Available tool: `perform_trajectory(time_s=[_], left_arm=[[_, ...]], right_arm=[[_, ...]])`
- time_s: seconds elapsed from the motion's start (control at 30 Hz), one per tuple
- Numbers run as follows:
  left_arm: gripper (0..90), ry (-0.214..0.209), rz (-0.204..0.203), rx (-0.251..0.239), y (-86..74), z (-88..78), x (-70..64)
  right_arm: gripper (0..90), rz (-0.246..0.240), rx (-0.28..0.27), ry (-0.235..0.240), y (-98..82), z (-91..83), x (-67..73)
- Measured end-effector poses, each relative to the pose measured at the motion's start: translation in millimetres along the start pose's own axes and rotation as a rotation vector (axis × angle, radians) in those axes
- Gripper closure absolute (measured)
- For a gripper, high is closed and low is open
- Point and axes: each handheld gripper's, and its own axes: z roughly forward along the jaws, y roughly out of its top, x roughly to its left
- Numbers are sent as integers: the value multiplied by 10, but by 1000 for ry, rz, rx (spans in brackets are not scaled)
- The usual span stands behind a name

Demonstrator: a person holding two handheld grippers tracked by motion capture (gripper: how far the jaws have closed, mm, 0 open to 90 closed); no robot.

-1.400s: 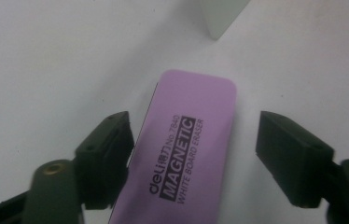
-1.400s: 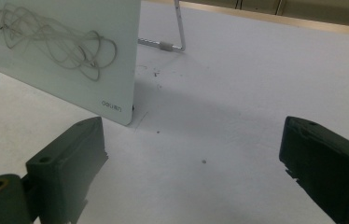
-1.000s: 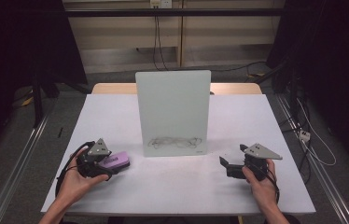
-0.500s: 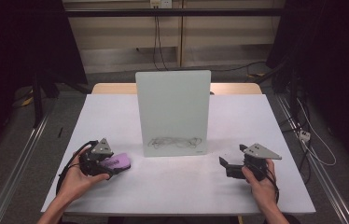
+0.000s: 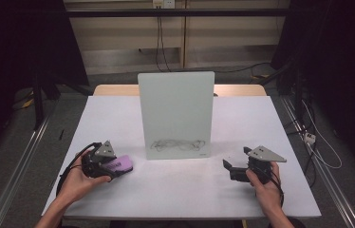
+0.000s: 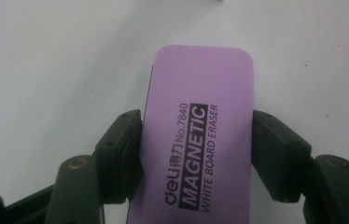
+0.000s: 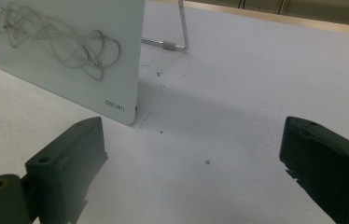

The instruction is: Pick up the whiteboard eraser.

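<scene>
Eraser (image 6: 196,140), purple, lies on the table (image 5: 175,190) at front left, left of the whiteboard (image 5: 175,114). My left gripper (image 6: 196,154) has just been closing on it, and both pads now press its long sides. My right gripper (image 7: 191,168) rests at front right, jaws spread wide with nothing between them, pointing at the scribbled board.

On the tabletop (image 5: 175,190) the whiteboard (image 5: 176,114) stands upright at the middle, the eraser (image 5: 118,164) lies before it to the left, seemingly flat, and the right gripper (image 5: 228,167) rests well apart on the right.
</scene>
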Motion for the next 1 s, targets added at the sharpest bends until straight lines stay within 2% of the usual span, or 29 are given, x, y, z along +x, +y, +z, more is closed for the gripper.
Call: perform_trajectory(time_s=[0.13, 0.17, 0.2, 0.23, 0.33, 0.7, 0.73, 0.77, 0.87, 1.0], left_arm=[[392, 8, -2, 7, 12, 0, -15], [395, 43, -12, -2, 11, -9, -27], [397, 43, -12, -2, 11, -9, -27], [398, 21, -11, -8, 10, -23, -17], [400, 39, -19, -23, 9, -39, -25], [403, 39, -94, -160, -22, -148, -68], [403, 39, -94, -160, -22, -148, -68], [403, 32, -100, -186, -36, -168, -74], [404, 38, -106, -209, -53, -171, -88], [404, 49, -148, -248, -83, -208, -91]], right_arm=[[69, 1, 0, -1, 0, 2, -2], [70, 0, 0, -1, 0, 1, -1], [69, 0, 0, -1, 0, 0, -1], [69, -1, 0, -1, 0, 1, -1], [70, 0, 0, -1, 0, 1, -2], [70, 18, -1, -9, 13, 28, -14], [70, 18, -1, -9, 13, 28, -14], [71, 21, -4, -16, 19, 42, -21], [72, 22, 0, -14, 23, 61, -18], [72, 18, 3, -11, 21, 64, -11]])
